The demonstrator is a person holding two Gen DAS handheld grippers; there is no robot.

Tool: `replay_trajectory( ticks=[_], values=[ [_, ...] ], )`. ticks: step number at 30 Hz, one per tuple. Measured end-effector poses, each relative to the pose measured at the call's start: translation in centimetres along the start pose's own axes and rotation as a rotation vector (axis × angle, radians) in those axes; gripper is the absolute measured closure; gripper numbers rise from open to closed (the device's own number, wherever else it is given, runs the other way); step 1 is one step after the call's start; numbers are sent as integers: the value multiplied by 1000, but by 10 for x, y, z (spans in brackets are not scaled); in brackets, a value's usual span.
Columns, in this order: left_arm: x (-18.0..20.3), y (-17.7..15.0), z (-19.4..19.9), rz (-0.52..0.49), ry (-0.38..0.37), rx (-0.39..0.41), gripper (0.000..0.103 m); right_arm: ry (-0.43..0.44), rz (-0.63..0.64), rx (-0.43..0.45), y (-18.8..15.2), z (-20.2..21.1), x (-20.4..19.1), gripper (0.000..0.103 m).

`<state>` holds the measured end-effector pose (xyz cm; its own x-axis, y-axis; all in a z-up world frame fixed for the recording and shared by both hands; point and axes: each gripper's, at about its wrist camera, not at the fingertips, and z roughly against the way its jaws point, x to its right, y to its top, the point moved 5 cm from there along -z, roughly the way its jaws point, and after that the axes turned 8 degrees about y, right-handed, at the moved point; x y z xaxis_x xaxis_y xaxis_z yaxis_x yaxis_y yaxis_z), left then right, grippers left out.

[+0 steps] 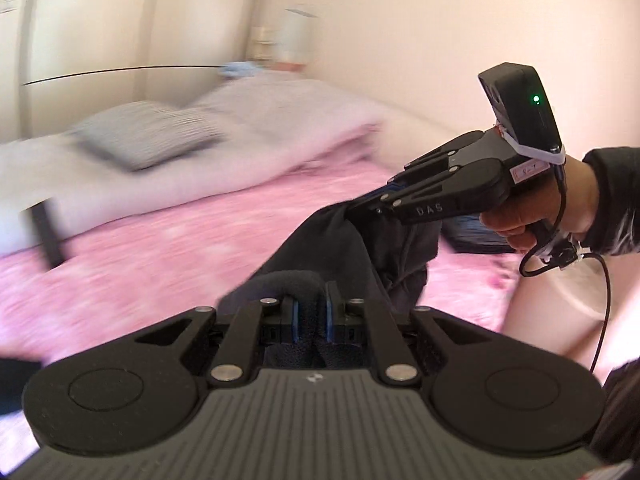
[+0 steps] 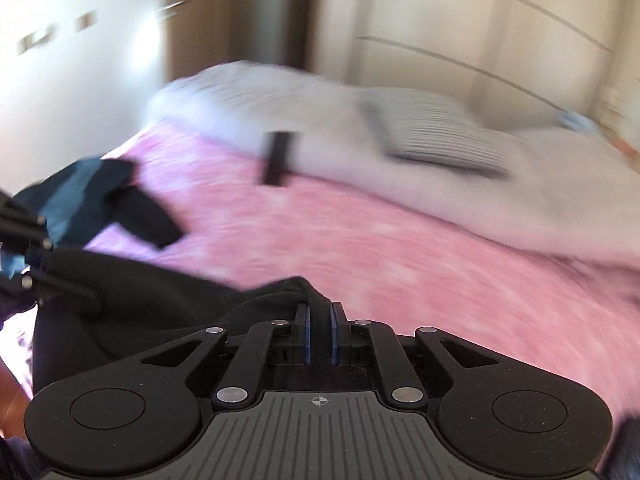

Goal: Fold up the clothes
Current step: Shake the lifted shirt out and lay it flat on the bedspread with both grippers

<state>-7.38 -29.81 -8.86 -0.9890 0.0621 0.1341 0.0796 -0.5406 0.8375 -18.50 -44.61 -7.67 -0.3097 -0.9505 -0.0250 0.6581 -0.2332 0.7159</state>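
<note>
A black garment (image 1: 340,236) hangs stretched between both grippers above the pink bedspread (image 1: 160,256). My left gripper (image 1: 311,304) is shut on a thick edge of it. My right gripper (image 2: 319,316) is shut on another edge of the same garment (image 2: 132,300). In the left wrist view the right gripper (image 1: 372,204) shows at the right, held in a hand, its tips buried in the cloth. The left gripper's fingers (image 2: 24,248) show at the left edge of the right wrist view.
A blue and black garment (image 2: 88,200) lies on the pink bedspread (image 2: 400,248). A white duvet (image 2: 320,120) with a striped folded item (image 2: 436,136) and a dark flat object (image 2: 276,158) lies behind. Wardrobe doors (image 1: 100,32) stand beyond the bed.
</note>
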Motion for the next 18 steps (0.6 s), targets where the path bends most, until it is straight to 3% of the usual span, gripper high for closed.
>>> replay_trajectory(
  ticks=[4, 7, 10, 12, 14, 18],
  values=[
    [25, 14, -26, 39, -71, -53, 94, -58, -104, 52, -10, 46, 52, 95],
    [6, 16, -50, 115, -49, -111, 93, -44, -103, 67, 0, 38, 66, 95],
    [-42, 14, -70, 221, 30, -191, 87, -46, -91, 61, 17, 0, 77, 94],
    [-71, 13, -77, 256, 118, -207, 71, -55, -88, 50, 31, -29, 84, 94],
    [-99, 9, -74, 262, 205, -196, 64, -90, -69, 20, 39, -60, 94, 94],
    [-141, -7, -74, 290, 282, -232, 58, -257, -83, 10, 43, -110, 125, 94]
  ],
)
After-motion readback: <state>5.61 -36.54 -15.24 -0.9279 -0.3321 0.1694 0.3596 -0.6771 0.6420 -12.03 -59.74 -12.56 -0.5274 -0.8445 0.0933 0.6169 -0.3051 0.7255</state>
